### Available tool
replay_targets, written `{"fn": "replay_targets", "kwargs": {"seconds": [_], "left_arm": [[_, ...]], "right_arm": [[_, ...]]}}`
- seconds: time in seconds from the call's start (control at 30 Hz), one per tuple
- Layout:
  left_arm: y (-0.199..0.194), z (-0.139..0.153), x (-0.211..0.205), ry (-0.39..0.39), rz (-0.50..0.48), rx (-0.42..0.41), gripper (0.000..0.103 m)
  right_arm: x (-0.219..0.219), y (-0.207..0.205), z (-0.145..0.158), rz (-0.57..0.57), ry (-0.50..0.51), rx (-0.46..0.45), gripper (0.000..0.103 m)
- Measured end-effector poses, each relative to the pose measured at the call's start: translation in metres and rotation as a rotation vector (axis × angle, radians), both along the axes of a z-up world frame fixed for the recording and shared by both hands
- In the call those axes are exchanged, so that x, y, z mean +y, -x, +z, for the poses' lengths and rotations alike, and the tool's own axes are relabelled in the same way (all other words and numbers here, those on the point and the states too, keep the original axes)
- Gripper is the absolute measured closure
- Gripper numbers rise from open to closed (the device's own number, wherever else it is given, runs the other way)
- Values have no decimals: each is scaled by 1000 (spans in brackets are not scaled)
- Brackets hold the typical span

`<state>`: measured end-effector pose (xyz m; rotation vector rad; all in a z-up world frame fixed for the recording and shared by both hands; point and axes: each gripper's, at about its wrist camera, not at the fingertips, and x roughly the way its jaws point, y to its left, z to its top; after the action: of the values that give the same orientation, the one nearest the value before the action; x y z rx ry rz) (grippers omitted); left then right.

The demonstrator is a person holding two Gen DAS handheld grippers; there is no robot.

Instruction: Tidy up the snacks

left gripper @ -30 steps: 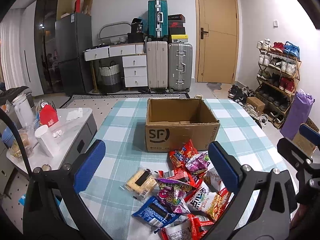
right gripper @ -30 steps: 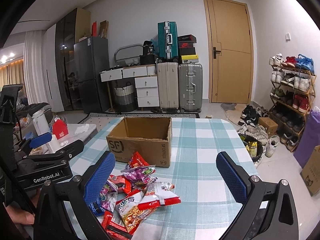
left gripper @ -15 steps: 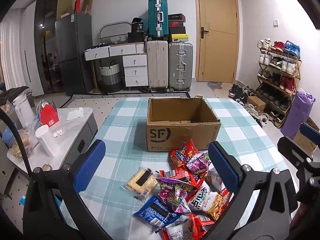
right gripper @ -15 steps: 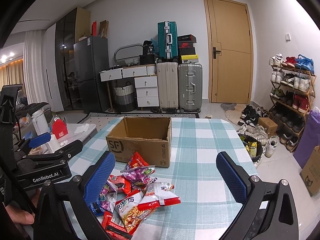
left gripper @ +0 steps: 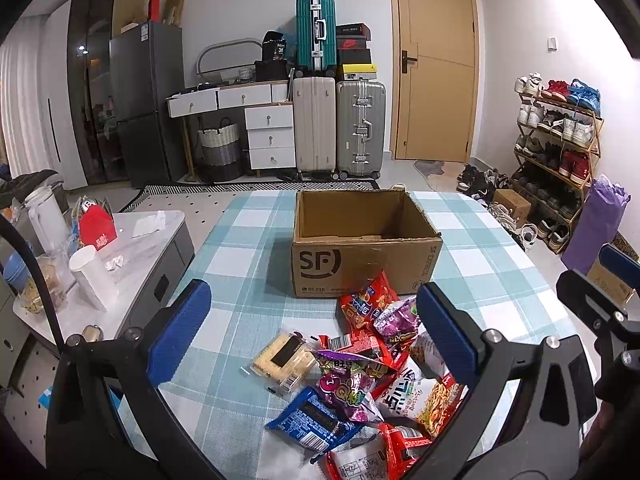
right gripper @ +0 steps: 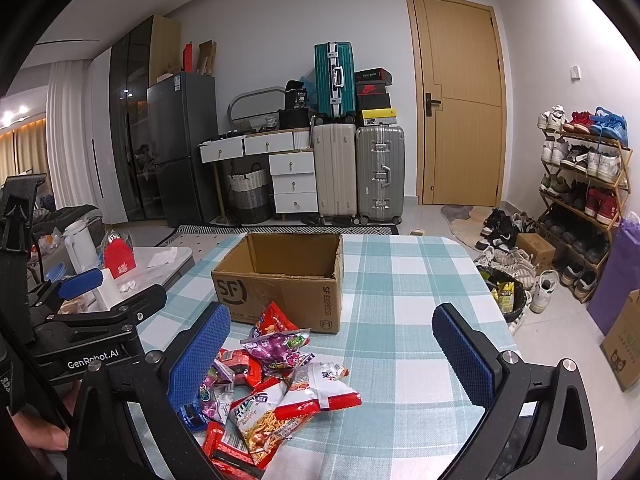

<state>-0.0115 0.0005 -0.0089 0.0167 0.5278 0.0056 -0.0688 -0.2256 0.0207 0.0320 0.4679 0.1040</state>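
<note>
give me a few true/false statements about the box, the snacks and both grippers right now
1. The cardboard box is open at the top and no snack shows inside it. True.
2. The left gripper is shut on a snack packet. False: its jaws stand wide open and hold nothing.
3. The snack pile lies on the checked tablecloth in front of the box. True.
4. The cracker packet sits on top of the box. False: it lies flat on the cloth at the pile's left edge.
5. The right gripper is open. True.
6. The box lies tipped on its side. False: it stands upright, opening upward.
</note>
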Motion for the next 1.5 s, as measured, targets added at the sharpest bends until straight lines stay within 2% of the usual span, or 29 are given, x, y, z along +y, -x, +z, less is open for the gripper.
{"fn": "replay_targets", "kwargs": {"seconds": [0.33, 0.9, 1.27, 1.5], "left_arm": [[0, -2, 0, 4, 0, -1, 0], [-7, -22, 8, 15, 1, 23, 0], [-14, -56, 42, 49, 9, 68, 0], [-22, -88, 55, 58, 3, 122, 1]], "right_arm": [[-2, -1, -2, -1, -6, 7, 0], [-7, -12, -18, 18, -31, 49, 0], [-8, -21, -79, 149, -106, 186, 0], [-9, -36, -135, 224, -277, 344, 0]]}}
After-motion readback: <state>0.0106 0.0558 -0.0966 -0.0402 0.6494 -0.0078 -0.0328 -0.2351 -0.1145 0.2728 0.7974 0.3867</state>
